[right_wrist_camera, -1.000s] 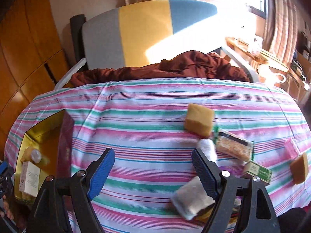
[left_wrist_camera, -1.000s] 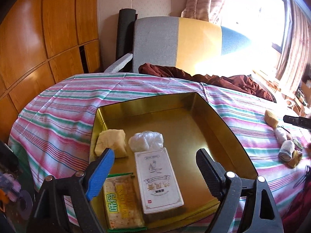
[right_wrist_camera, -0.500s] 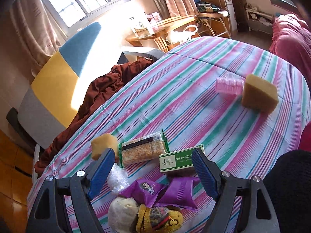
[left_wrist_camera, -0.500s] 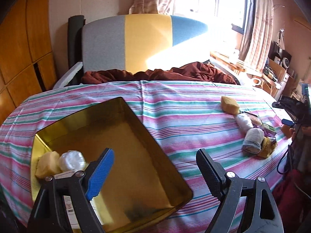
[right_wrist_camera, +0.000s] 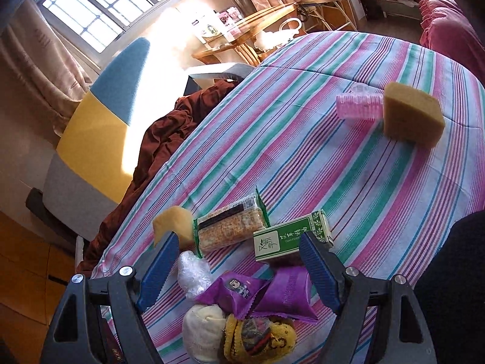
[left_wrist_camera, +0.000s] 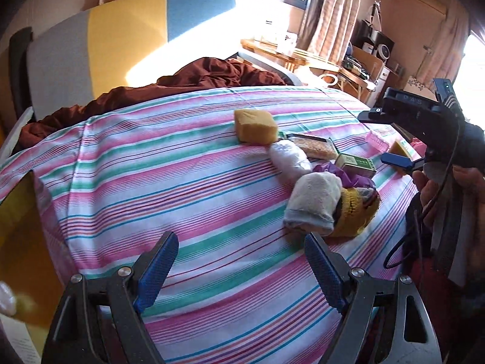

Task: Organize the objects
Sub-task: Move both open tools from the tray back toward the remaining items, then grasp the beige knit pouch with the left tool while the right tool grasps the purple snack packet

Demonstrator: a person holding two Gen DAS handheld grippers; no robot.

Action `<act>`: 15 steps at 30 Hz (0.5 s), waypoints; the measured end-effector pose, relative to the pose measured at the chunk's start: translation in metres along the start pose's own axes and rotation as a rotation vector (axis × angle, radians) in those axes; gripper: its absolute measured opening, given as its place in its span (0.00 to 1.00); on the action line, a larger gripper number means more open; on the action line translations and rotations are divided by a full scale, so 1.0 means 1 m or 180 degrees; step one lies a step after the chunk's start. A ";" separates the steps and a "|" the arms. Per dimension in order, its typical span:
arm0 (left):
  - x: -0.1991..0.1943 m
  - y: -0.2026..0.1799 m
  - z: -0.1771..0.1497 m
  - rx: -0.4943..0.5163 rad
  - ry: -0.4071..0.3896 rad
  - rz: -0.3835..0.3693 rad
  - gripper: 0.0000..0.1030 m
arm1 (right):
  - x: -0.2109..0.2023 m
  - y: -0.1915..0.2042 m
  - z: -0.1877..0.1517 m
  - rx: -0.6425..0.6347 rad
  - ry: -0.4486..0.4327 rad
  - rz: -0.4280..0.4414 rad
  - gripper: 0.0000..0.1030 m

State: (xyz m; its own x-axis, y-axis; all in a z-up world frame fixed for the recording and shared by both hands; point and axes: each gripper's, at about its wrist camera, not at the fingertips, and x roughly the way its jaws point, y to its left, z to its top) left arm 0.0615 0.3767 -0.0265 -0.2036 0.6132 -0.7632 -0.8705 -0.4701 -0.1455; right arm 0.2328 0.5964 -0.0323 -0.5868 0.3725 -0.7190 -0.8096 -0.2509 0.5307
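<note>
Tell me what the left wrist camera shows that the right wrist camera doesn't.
Only the left wrist view shows the gold tin's edge at far left, and the right tongs held in a hand.

Only the right wrist view shows the whole pink hair roller beside a second sponge, plus the purple packets' print.

Both show the striped cloth, a sponge, the cracker pack, the green box and the rolled socks.

Table [right_wrist_camera: 303, 127] in pink, green and white striped cloth | on it: two sponges [right_wrist_camera: 412, 118], pink roller [right_wrist_camera: 359, 106], cracker pack [right_wrist_camera: 230, 230], green box [right_wrist_camera: 291, 238], purple wrappers [right_wrist_camera: 285, 295], socks [left_wrist_camera: 315, 206] | gold tin [left_wrist_camera: 21, 242] at left edge
</note>
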 end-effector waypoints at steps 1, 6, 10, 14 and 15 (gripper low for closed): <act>0.006 -0.006 0.003 0.0039 0.0011 -0.0035 0.82 | 0.001 0.000 0.000 0.0009 0.0004 0.0016 0.81; 0.036 -0.029 0.022 0.0142 0.0080 -0.0289 0.78 | 0.002 -0.005 0.003 0.0093 -0.0020 0.0017 0.81; 0.063 -0.042 0.030 0.0186 0.0213 -0.0491 0.69 | 0.004 -0.012 0.005 0.0219 0.0009 0.0038 0.81; 0.088 -0.053 0.032 0.0211 0.0335 -0.0625 0.65 | 0.009 -0.011 0.004 0.0209 0.0080 0.0024 0.81; 0.092 -0.055 0.032 0.0215 0.0336 -0.0639 0.65 | 0.009 -0.010 0.004 0.0192 0.0077 0.0011 0.81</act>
State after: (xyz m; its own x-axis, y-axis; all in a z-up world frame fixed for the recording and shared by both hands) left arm 0.0760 0.4791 -0.0686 0.0216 0.6188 -0.7853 -0.9175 -0.2997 -0.2614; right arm 0.2356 0.6063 -0.0426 -0.5904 0.3497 -0.7274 -0.8054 -0.1976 0.5588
